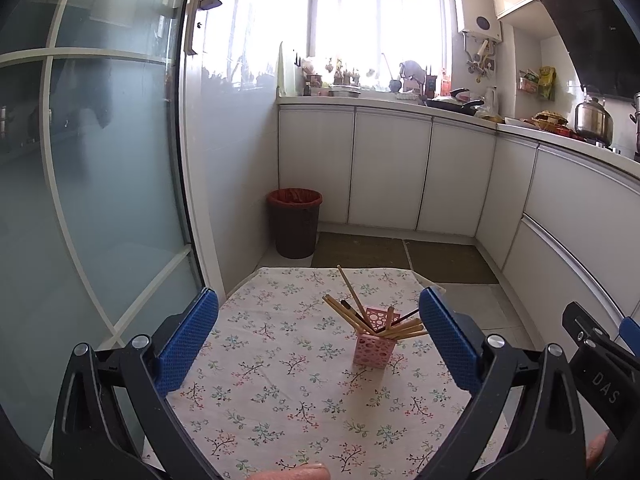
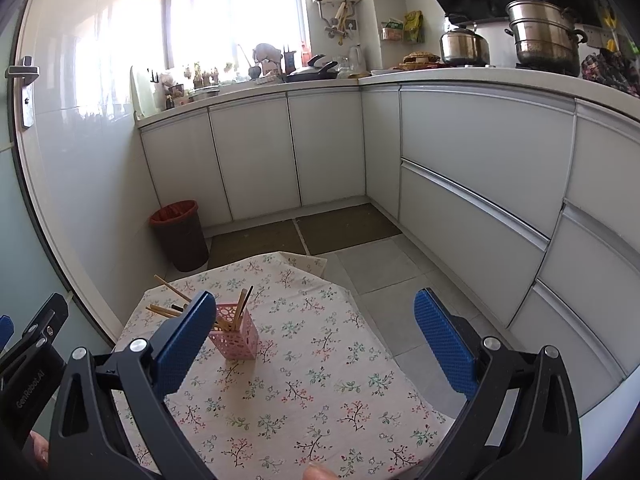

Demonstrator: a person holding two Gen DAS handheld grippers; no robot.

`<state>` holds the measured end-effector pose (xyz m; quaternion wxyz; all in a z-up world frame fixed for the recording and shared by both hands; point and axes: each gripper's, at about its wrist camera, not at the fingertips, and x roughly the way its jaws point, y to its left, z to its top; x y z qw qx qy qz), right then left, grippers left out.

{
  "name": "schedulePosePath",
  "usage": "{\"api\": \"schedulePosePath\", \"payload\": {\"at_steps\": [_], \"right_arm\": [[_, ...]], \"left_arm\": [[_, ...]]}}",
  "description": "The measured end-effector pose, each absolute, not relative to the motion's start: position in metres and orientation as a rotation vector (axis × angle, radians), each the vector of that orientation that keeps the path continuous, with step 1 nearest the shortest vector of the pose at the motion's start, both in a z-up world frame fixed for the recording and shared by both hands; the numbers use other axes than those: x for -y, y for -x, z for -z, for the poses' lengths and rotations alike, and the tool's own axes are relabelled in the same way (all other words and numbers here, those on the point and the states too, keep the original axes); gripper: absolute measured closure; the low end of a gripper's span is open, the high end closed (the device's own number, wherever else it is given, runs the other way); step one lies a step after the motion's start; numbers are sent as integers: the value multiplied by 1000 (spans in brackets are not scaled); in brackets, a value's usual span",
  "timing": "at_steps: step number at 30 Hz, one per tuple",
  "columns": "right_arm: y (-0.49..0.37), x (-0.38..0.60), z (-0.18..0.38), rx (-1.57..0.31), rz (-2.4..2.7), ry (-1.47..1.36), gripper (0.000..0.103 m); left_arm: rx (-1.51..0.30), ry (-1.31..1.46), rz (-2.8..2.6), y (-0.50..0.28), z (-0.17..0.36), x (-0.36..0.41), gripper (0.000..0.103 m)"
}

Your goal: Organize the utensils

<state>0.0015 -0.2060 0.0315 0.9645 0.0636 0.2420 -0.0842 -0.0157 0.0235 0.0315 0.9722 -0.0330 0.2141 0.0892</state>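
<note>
A pink perforated holder (image 1: 374, 346) (image 2: 236, 338) stands upright on the floral tablecloth (image 1: 280, 380) (image 2: 320, 380). Several wooden chopsticks (image 1: 352, 300) (image 2: 172, 290) and a dark-tipped one stick out of it, fanning left and right. My left gripper (image 1: 316, 332) hovers open above the near side of the table, with the holder seen between its blue pads and nearer the right one. My right gripper (image 2: 316, 336) is also open and empty; its left pad (image 2: 186, 344) overlaps the holder's left side in its view. Each gripper's body shows at the edge of the other's view.
A dark waste bin (image 1: 295, 222) (image 2: 180, 234) with a red liner stands on the floor beyond the table. White cabinets (image 1: 392, 168) wrap the back and right. A glass door (image 1: 100, 160) is on the left. Fingertips show at the bottom edges.
</note>
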Motion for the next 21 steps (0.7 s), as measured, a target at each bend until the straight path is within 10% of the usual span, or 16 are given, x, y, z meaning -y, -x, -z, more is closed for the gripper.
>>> {"api": "schedulePosePath", "payload": {"at_steps": [21], "right_arm": [[0, 205, -31, -493, 167, -130, 6]], "left_arm": [[-430, 46, -156, 16, -33, -17, 7]]}}
